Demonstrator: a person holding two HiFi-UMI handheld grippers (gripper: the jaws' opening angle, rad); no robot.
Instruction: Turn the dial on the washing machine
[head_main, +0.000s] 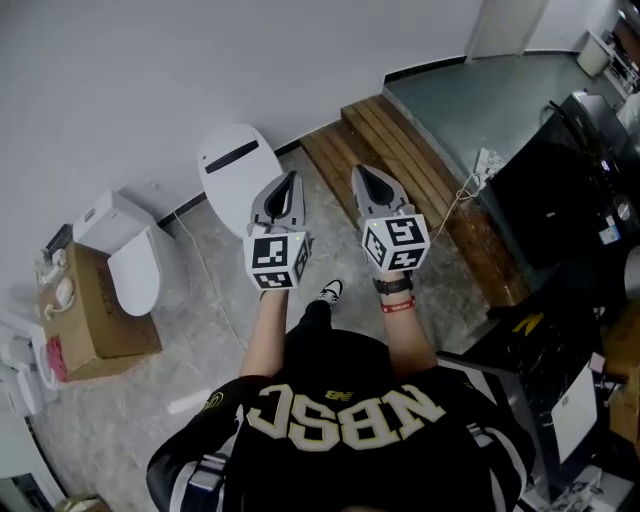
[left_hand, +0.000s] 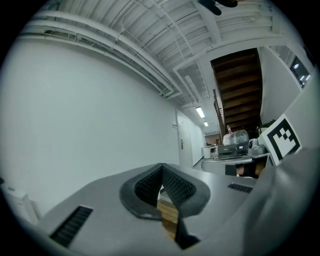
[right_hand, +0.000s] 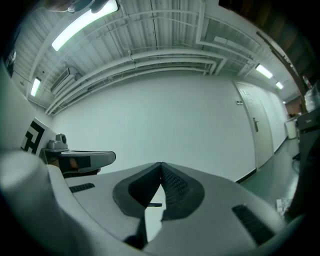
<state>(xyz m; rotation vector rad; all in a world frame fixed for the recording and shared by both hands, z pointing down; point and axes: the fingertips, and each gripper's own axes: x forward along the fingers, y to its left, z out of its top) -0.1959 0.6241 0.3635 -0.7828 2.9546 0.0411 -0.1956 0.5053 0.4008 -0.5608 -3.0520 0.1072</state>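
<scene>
Your left gripper (head_main: 292, 180) & right gripper (head_main: 362, 175): jaws closed tip to tip, nothing held. The washing machine & dial aren't in any view, so locate them first. Open one gripper wide before reaching the dial.

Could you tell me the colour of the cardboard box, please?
Brown cardboard box, best in head view.

left tongs (head_main: 292, 180): closed, empty, level | right tongs (head_main: 362, 175): closed, empty, level | side by side

Grey left tool (head_main: 294, 178) and right tool (head_main: 358, 172) with black-and-white markers, brown slatted platform (head_main: 420, 170), brown cardboard box (head_main: 95, 320)
</scene>
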